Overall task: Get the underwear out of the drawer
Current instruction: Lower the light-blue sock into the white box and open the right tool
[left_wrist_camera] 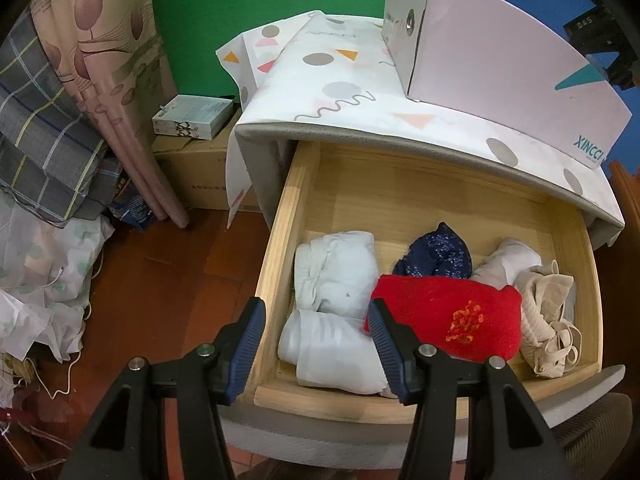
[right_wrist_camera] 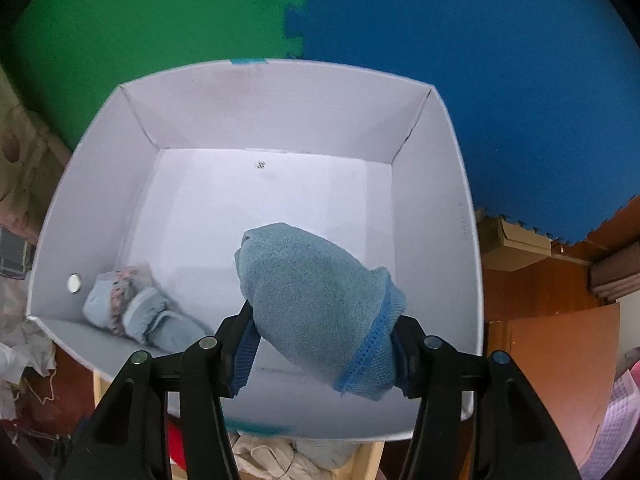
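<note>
The wooden drawer (left_wrist_camera: 280,240) stands pulled out, holding rolled underwear: two white pieces (left_wrist_camera: 336,272), a navy one (left_wrist_camera: 436,256), a red one (left_wrist_camera: 452,320) with orange embroidery, and a beige one (left_wrist_camera: 548,320). My left gripper (left_wrist_camera: 316,306) hangs open above the drawer's front left corner with nothing between its fingers. In the right wrist view my right gripper (right_wrist_camera: 322,316) is shut on a grey-blue rolled underwear (right_wrist_camera: 316,300), held over the inside of a white box (right_wrist_camera: 280,120). A light blue patterned piece (right_wrist_camera: 136,312) lies in the box's near left corner.
The white box (left_wrist_camera: 500,60) sits on the cloth-covered cabinet top (left_wrist_camera: 340,92) above the drawer. Left of the cabinet are cardboard boxes (left_wrist_camera: 200,168), a curtain (left_wrist_camera: 116,80) and piled fabric (left_wrist_camera: 44,264) on the wooden floor. Green and blue foam mats (right_wrist_camera: 480,60) line the wall.
</note>
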Motion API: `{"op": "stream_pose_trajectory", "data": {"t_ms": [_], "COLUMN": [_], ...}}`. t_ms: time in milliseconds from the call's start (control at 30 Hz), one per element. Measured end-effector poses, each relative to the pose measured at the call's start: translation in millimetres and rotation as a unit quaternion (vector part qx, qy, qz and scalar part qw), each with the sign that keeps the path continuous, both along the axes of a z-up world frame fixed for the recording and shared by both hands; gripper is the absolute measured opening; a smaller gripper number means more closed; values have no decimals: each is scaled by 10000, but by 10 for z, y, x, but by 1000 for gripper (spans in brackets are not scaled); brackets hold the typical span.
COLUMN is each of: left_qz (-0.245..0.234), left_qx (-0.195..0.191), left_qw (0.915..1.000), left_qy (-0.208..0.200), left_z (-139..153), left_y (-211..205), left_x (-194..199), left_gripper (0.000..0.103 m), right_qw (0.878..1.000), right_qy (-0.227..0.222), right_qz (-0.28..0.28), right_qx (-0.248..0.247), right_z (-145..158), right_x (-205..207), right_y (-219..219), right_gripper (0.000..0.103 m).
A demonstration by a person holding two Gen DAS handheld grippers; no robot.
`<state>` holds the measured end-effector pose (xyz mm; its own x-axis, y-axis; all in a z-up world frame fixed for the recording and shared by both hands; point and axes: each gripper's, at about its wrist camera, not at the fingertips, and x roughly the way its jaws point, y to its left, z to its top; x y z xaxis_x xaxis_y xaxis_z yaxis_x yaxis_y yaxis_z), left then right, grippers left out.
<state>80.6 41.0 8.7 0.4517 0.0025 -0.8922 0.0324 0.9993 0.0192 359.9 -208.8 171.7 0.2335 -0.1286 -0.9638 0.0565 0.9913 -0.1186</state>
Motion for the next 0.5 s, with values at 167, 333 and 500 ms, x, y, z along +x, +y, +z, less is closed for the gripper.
{"op": "stream_pose_trajectory", "data": {"t_ms": [167, 333, 500], "left_qz": [-18, -18, -44], "left_qx": [-7, 9, 29], "left_qw": [10000, 10000, 9999], "left_qy": [12, 47, 100], "left_z": [-3, -3, -22], "left_y": [-17, -24, -43], "left_x": [6, 10, 23], "left_gripper": [55, 55, 55], "right_qw": [9999, 9997, 9998], "right_qy": [96, 51, -158], "right_qz": [-95, -243, -156], "right_qx": [15, 37, -14], "right_z": [-147, -135, 164], "right_x": [28, 37, -96], "right_y": [-22, -78, -59], "right_gripper": [57, 65, 68]}}
